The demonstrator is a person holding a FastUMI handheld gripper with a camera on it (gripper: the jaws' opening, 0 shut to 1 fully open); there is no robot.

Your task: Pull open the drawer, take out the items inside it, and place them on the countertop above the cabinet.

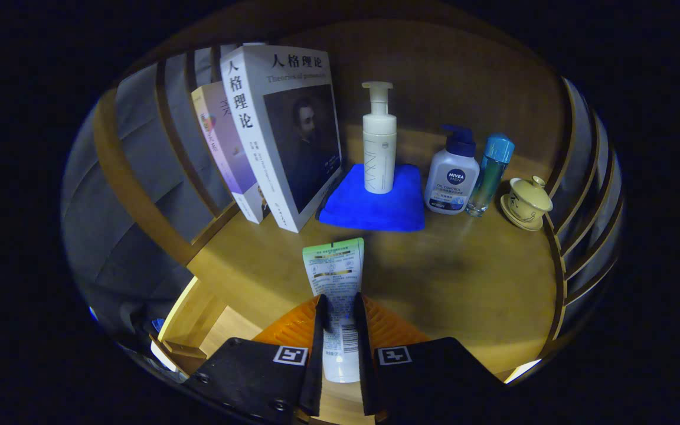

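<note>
1. The claw [340, 313] is closed on a flat white plastic squeeze tube with a green crimped end [335, 277]; both fingers press on its sides around the lower middle of the body, with the cap end pointing back between them
2. The tube juts forward over the brown wooden worktop [464, 283]; whether its green end touches the wood or hangs just above cannot be told
3. The open drawer [210, 330] shows below the worktop's front edge, off to one side of the fingers
4. Beyond the tube stand two leaning books [269, 130], a tall white pump bottle [379, 147] on a folded blue cloth [375, 206], a white pump bottle with a dark blue head [452, 177], a slim teal bottle [490, 171] and a yellowish lidded cup on a saucer [528, 203]
5. Judged by its look, the tube is light, soft-walled and somewhat slick, so a hard squeeze would dent it and could push contents towards the cap
6. The wider body is the sensible place to hold; the thin crimped end would flex and slip
7. The bare patch of wood ahead of the fingers, short of the cloth, looks a fair spot to lay it down
</note>
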